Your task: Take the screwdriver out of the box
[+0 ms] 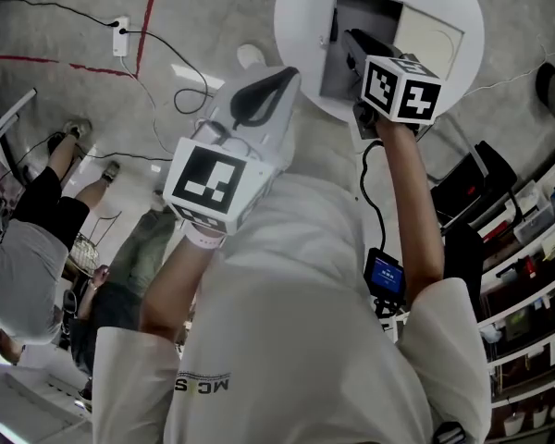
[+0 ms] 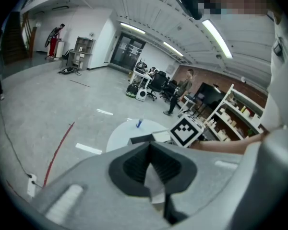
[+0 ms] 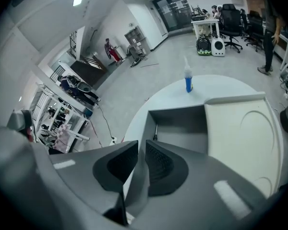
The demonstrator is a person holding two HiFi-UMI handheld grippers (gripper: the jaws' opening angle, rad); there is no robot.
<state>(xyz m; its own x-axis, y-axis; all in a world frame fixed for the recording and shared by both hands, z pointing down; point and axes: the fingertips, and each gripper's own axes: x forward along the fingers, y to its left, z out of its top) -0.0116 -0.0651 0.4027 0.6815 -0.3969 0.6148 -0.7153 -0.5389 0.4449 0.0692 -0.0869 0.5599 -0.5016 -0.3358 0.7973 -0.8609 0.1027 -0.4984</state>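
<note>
My left hand-held gripper (image 2: 150,147) is clenched on nothing, short of the round bench (image 1: 301,17). My right hand-held gripper (image 3: 140,146), barely parted and empty, hovers by the open box (image 3: 177,116); the screwdriver (image 3: 156,130) is inside, against its left wall.

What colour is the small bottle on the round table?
The bottle is blue, white-topped; right gripper view.

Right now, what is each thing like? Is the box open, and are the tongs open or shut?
Box: open, with its lid laid flat beside it.
Screwdriver: lying inside the box along one wall, not held.
Bottle: upright on the table.
Left tongs: shut, empty.
Right tongs: open a crack, empty, near the box.
</note>
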